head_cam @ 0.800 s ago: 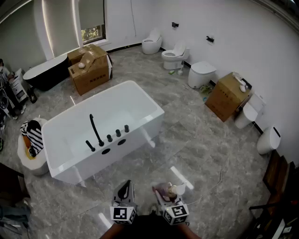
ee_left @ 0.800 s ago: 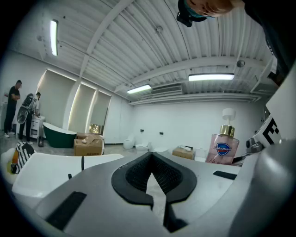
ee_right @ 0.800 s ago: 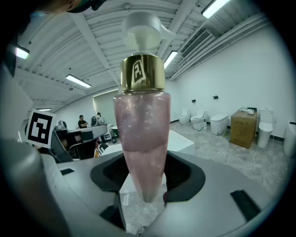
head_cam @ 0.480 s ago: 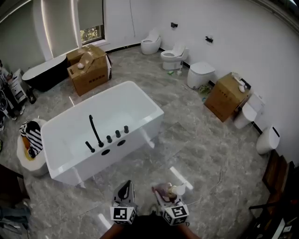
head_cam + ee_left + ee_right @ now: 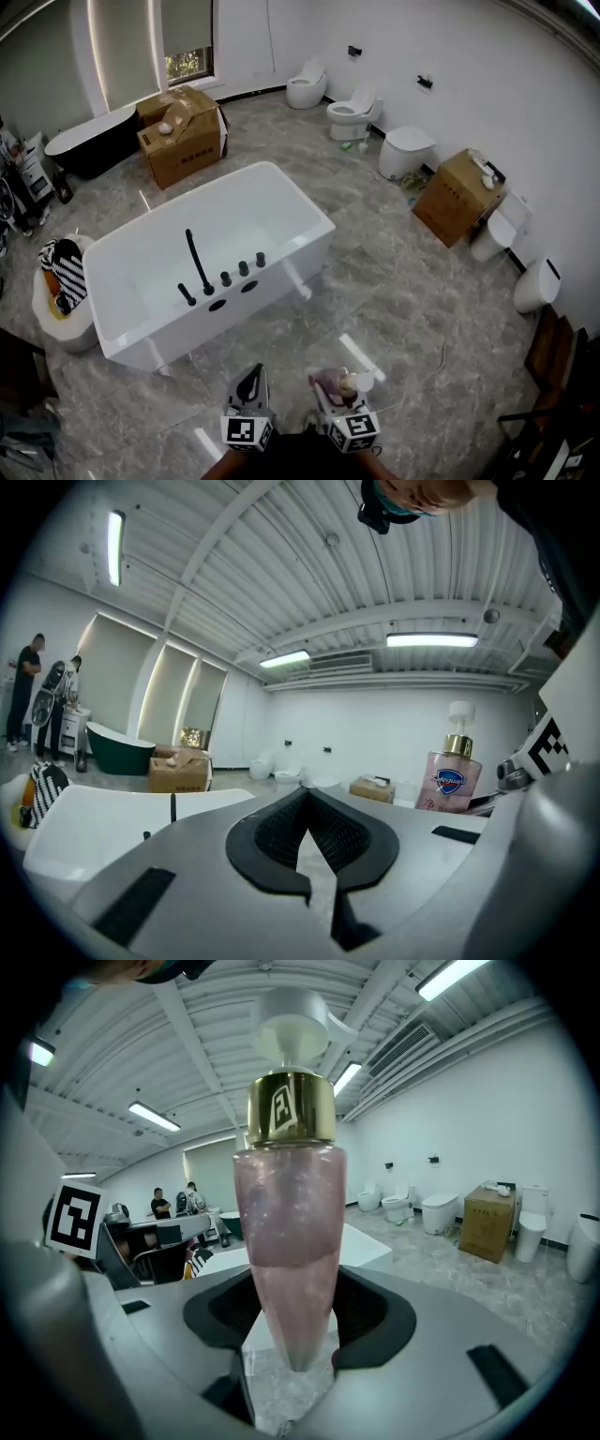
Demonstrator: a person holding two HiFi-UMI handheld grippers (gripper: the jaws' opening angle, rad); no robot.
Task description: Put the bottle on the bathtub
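One small step nearer the far bathtub [image 5: 281,187], my right tongs [image 5: 329,386] pinch the soap bottle [image 5: 343,382], left tongs [image 5: 251,382] pressed together.

Seemingly marble floor [image 5: 403,281] bears bathtub [image 5: 187,333], boxes [image 5: 183,145], toilets [image 5: 352,111].

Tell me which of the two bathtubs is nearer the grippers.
The white bathtub with black taps, in the middle of the room. The dark bathtub stands farther back, beside the cardboard boxes by the window.
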